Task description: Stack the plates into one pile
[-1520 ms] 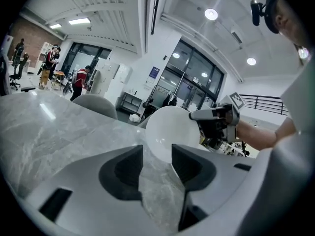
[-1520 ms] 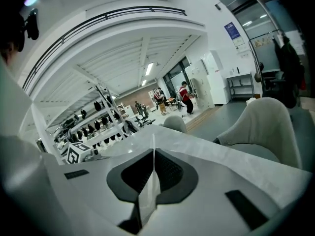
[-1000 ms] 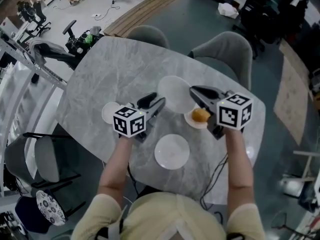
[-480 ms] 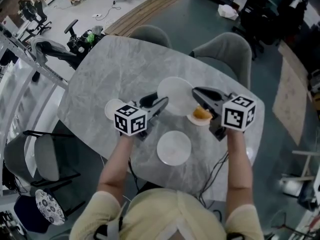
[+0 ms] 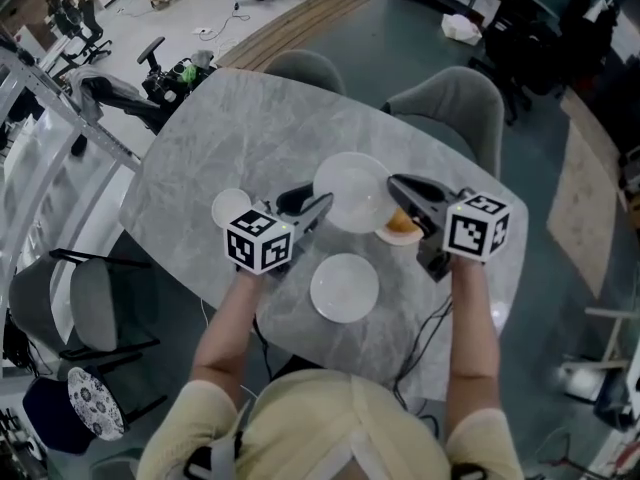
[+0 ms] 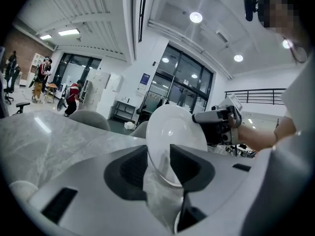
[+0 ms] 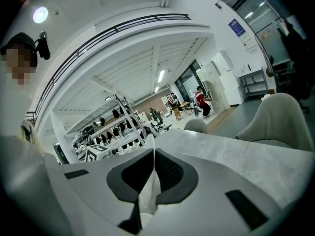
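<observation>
Currently both grippers are holding the large plate (image 5: 352,193), which is looking tilted and clear of the bench (image 5: 220,128); the right gripper (image 5: 397,182) is pinching the plate's right rim, jaws almost together; the left gripper (image 5: 320,204) has just been closing, and its fairly wide jaws are now bearing on the left rim; the near plate (image 5: 344,288), the small plate (image 5: 229,208) and the food plate (image 5: 395,238) are lying apart, unstacked. Risks: the glazed rim is likely slipping if the hands are moving out of step; the right gripper is hanging over the food plate, so a low swing is risking a knock.
</observation>
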`<state>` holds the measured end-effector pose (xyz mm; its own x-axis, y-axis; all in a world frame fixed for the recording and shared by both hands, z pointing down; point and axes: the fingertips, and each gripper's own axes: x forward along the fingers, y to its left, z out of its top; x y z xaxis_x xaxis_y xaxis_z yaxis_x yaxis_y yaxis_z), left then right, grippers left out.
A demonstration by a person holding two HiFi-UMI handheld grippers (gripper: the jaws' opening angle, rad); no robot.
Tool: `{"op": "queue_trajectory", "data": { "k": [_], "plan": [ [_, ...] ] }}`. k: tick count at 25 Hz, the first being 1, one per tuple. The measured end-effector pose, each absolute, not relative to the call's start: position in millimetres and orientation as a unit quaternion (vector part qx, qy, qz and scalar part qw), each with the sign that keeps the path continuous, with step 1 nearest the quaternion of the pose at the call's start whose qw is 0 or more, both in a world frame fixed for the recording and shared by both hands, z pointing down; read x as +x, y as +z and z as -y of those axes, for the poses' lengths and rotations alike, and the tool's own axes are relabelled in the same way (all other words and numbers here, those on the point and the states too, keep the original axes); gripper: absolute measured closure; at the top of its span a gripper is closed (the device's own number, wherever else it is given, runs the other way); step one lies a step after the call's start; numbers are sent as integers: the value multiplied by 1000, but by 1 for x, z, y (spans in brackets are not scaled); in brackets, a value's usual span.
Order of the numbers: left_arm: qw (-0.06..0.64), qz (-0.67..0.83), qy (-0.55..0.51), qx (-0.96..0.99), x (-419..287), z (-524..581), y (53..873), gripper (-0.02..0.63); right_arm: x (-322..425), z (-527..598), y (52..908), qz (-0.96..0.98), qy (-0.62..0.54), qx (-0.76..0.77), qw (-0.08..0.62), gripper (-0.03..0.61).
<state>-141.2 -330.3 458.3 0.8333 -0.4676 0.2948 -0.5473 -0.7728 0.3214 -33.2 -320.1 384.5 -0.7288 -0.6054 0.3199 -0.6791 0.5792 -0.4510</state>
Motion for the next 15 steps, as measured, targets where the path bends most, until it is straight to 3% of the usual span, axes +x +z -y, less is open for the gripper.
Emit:
{"op": "queue_trajectory", "data": {
  "k": [15],
  "plan": [
    [206,331,131,912,-136,263,467,505,-14,262,416,875,314,363,60,565]
  ]
}}
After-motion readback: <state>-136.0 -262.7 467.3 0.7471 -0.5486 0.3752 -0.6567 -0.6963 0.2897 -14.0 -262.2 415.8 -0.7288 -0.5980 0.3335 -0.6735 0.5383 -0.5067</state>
